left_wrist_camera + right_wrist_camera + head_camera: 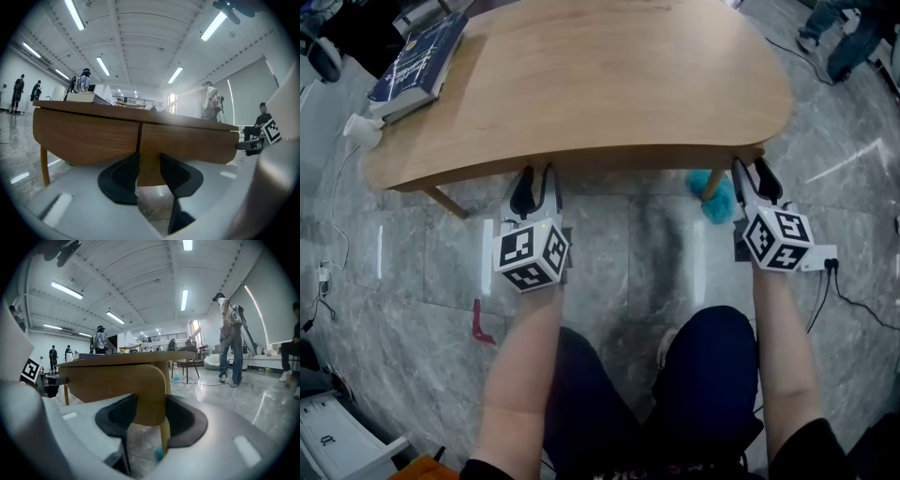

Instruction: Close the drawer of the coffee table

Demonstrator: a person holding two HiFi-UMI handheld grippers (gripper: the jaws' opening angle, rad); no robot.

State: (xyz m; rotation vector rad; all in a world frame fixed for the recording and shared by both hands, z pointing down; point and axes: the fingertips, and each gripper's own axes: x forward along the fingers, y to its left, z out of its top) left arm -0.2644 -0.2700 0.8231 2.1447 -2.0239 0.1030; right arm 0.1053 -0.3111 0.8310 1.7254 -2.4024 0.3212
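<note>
A wooden coffee table (581,66) stands in front of me, and its drawer front (647,157) runs along the near edge. My left gripper (534,183) points at that edge, near the upright seam at the drawer's left end (139,140). Its jaws stand apart, and the wood (187,140) shows behind the gap of the left gripper (149,161). My right gripper (757,178) points at the drawer front's rounded right end (140,380). The right gripper (151,404) is also spread, nothing pinched. How far the drawer sticks out I cannot tell.
A dark blue book (417,56) lies on the table's far left, with a white plug (361,129) beside that corner. A teal fluffy thing (712,197) lies on the floor under the right end. A red object (480,323) and cables (853,305) lie on the marble floor. People stand far off (229,338).
</note>
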